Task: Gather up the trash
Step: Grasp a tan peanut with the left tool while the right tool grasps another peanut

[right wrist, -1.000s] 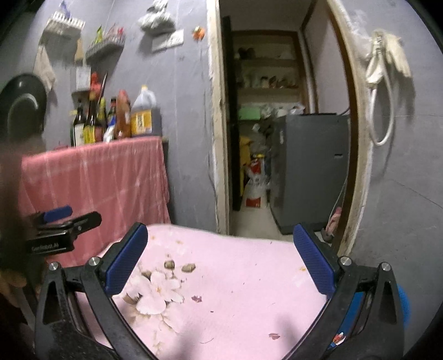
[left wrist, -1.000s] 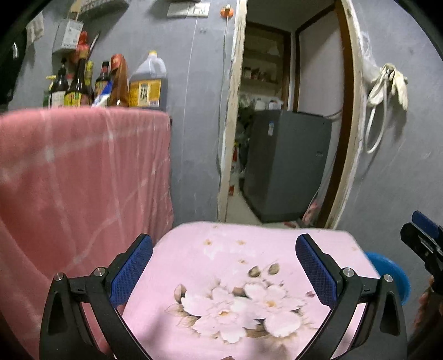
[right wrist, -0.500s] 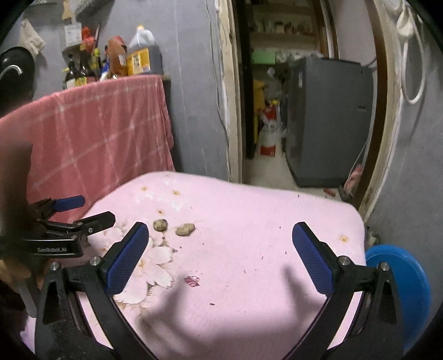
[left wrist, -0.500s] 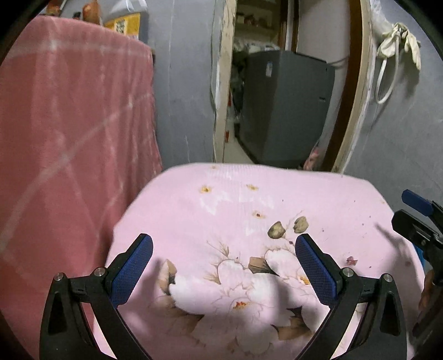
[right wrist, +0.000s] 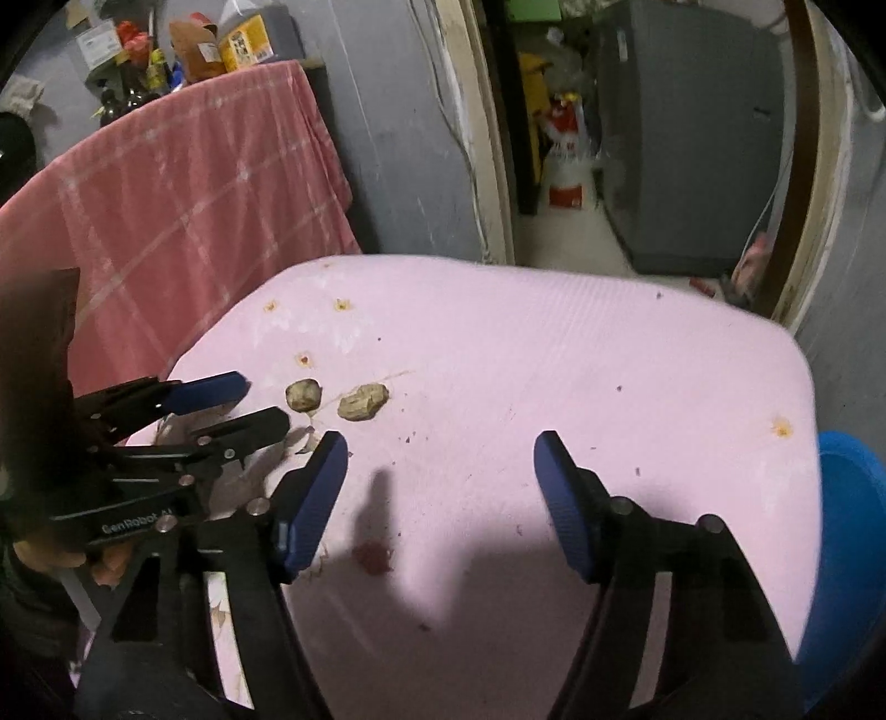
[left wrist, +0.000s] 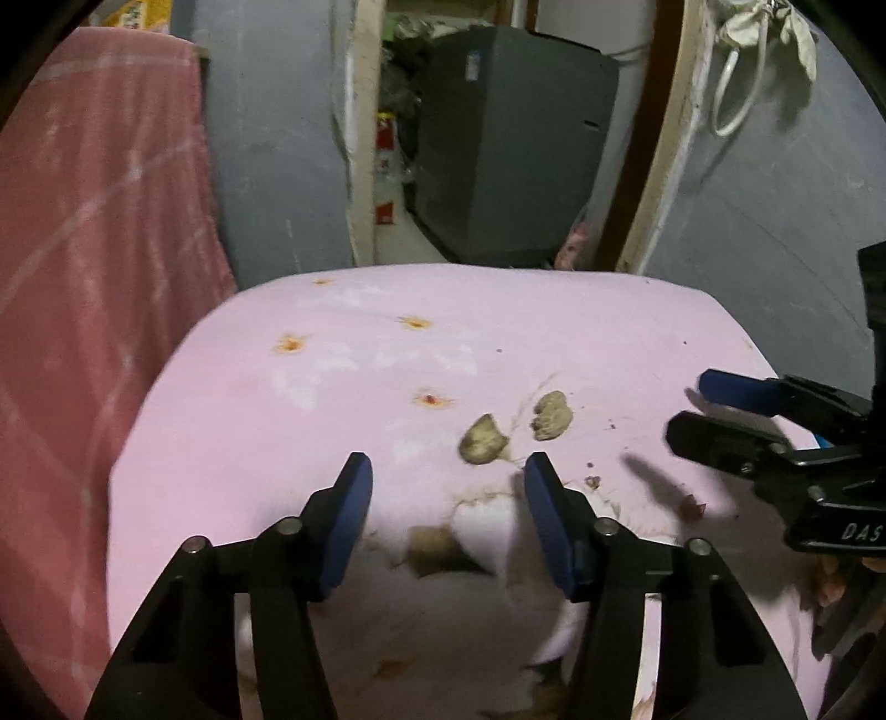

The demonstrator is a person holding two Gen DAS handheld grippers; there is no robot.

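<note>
- The left gripper (left wrist: 448,493) has its fingers (left wrist: 354,515) spread apart with nothing between them, hovering over the pink flowered surface (left wrist: 310,399).
- From the left wrist view, two brownish lumps of trash lie just past the fingertips at about 1 o'clock: the nearer lump (left wrist: 483,440) sits just beyond the right fingertip, and the farther lump (left wrist: 551,415) lies just beside it to the right, apart from it.
- A small brown scrap (left wrist: 434,548) lies on the flower print between the left gripper's fingers, close to the camera.
- The right gripper (right wrist: 440,459) also has its fingers (right wrist: 565,515) released and holds nothing; below it lies bare pink cloth with dark crumbs and a reddish bit (right wrist: 374,556) at about 7 o'clock.
- From the right wrist view, both lumps lie at about 11 o'clock, beyond the left fingertip, and the left gripper's tips reach in from 9 o'clock near the rounder lump (right wrist: 303,394).
- Nothing stands between either gripper and the lumps.
- Farther out: a pink checked cloth (right wrist: 183,183) hangs at 10 o'clock with bottles (right wrist: 183,47) above it, an open doorway at 12 o'clock shows a grey cabinet (right wrist: 686,138), and a blue bin (right wrist: 847,543) sits off the surface edge at 3 o'clock.
</note>
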